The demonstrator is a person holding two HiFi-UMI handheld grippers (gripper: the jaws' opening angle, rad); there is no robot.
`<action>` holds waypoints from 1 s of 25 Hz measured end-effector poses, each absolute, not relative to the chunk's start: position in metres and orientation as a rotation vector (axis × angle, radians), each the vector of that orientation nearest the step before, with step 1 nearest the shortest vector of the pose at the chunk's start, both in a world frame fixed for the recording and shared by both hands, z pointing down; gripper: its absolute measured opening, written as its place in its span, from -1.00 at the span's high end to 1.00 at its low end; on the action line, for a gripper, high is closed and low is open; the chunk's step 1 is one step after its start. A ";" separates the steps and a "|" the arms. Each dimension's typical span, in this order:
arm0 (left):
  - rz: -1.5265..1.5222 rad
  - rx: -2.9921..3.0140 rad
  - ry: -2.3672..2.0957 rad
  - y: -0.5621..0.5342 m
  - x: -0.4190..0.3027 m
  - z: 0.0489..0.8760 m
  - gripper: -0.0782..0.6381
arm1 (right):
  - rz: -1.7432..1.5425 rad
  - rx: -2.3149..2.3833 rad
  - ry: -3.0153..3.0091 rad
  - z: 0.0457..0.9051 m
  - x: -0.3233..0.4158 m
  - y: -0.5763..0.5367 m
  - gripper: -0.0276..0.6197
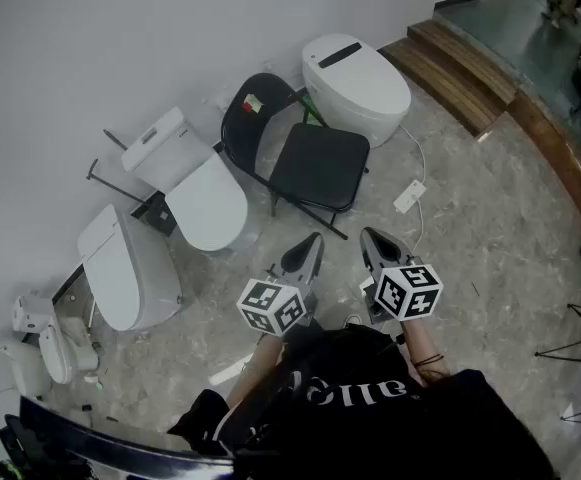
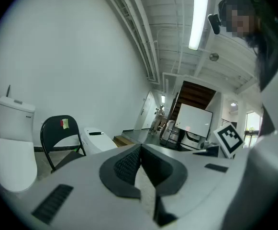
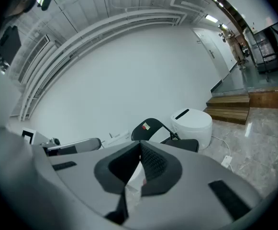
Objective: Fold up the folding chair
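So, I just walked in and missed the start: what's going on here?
A person holds the left gripper and the right gripper out toward a black padded metal folding chair, which stands open by the white wall between white toilets. Both grippers are shut, empty and short of the chair. Folding has not started.

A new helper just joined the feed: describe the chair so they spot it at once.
Look along the white wall. The chair stands open between a tank toilet and a tankless toilet. It alone is black, with a small sticker on its backrest.
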State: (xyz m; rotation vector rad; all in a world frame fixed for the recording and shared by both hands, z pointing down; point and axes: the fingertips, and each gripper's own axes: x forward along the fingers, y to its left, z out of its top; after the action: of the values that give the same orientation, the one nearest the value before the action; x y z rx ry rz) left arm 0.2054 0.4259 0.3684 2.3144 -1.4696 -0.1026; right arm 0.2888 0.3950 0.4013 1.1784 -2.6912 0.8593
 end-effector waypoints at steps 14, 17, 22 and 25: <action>-0.088 2.262 -1.485 0.398 0.184 0.382 0.77 | 0.918 1.197 -2.658 0.418 0.288 0.361 0.88; -0.088 2.259 -1.481 0.378 0.166 0.387 0.77 | 0.919 1.221 -2.650 0.419 0.277 0.344 0.87; -0.076 2.261 -1.467 0.334 0.124 0.389 0.77 | 0.917 1.275 -2.625 0.420 0.246 0.305 0.88; -0.075 2.270 -1.450 0.300 0.087 0.381 0.77 | 0.937 1.306 -2.619 0.414 0.215 0.277 0.87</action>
State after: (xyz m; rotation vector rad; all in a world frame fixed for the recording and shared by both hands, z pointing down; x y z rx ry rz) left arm 0.0874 0.3000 0.3810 2.2696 -1.4503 -0.0750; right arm 0.2148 0.2768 0.4139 1.3062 -2.6189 0.9366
